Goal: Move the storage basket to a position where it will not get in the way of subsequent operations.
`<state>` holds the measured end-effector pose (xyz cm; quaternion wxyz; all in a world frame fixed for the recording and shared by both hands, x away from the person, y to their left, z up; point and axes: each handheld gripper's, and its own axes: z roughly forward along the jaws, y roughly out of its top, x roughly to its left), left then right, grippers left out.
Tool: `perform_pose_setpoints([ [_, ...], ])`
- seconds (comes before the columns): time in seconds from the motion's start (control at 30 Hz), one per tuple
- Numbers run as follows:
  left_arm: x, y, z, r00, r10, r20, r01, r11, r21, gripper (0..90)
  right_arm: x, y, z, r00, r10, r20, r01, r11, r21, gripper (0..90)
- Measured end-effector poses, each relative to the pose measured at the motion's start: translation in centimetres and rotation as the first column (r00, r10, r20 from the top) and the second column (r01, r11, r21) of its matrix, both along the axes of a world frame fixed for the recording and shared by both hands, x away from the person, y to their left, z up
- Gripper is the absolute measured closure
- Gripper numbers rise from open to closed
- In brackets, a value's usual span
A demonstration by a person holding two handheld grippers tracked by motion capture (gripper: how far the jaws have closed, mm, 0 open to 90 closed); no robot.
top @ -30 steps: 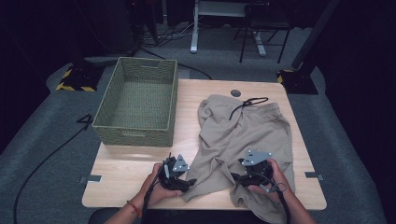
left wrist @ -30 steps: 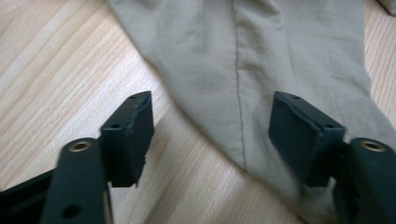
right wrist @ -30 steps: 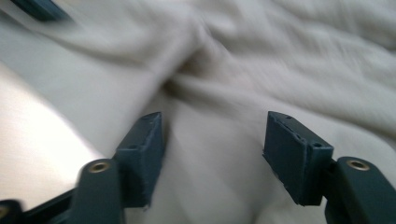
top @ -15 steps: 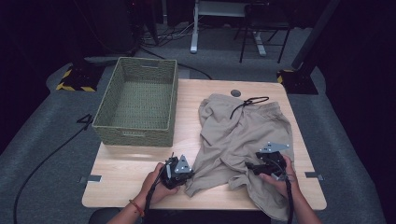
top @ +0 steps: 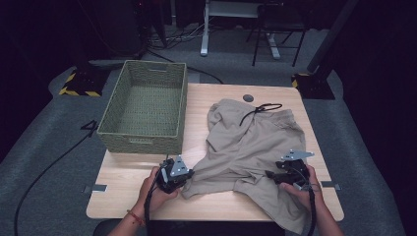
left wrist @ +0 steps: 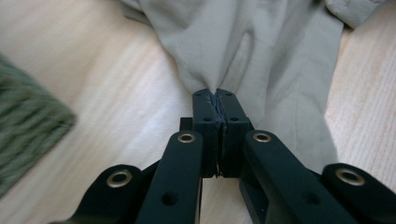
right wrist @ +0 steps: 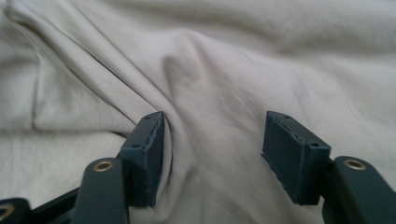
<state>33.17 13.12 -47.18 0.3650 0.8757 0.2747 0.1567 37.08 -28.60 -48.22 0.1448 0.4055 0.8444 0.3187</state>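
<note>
Shorts (top: 251, 142) of beige cloth lie spread on the right half of the wooden table (top: 128, 172), one leg hanging over the near edge, the black drawstring (top: 258, 109) at the waistband on the far side. A green woven basket (top: 145, 110) stands on the left half of the table, apart from the cloth and with nothing in it.

The left gripper (top: 183, 173) has just closed its jaws on the near left corner of the shorts; the left gripper view shows the two pads pressed together with a fold of cloth (left wrist: 243, 60) pinched between them and fanning out beyond. The right gripper (top: 274, 175) rests over the cloth of the right leg with its jaws standing apart; the right gripper view shows a raised ridge of cloth (right wrist: 205, 93) running between the pads, which do not press on it.

The step in hand seems to be taking hold of the garment at two points. The next move probably calls for the right jaws to sink onto that ridge and close, so both hands can lift or fold the shorts evenly, perhaps toward the basket.
</note>
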Motion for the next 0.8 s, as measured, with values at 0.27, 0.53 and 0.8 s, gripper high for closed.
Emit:
perform_pose_setpoints([
  [0.27,0.2,1.7,0.6,0.9948,0.089,0.049,-0.090,0.9959,0.011,88.2,0.2,-2.3,0.9,0.9974,-0.070,0.016,0.069,0.997,0.028,42.6],
  [0.53,-0.2,1.4,0.9,0.9998,0.017,0.006,-0.017,0.9945,-0.103,87.4,0.9,-3.1,-0.6,0.9931,-0.117,0.000,0.117,0.993,-0.024,40.9],
  [0.8,-1.2,-4.0,1.7,0.9869,-0.159,0.028,0.161,0.9837,-0.080,72.7,2.9,-4.9,-0.4,0.9660,-0.255,0.044,0.258,0.963,-0.082,39.9],
])
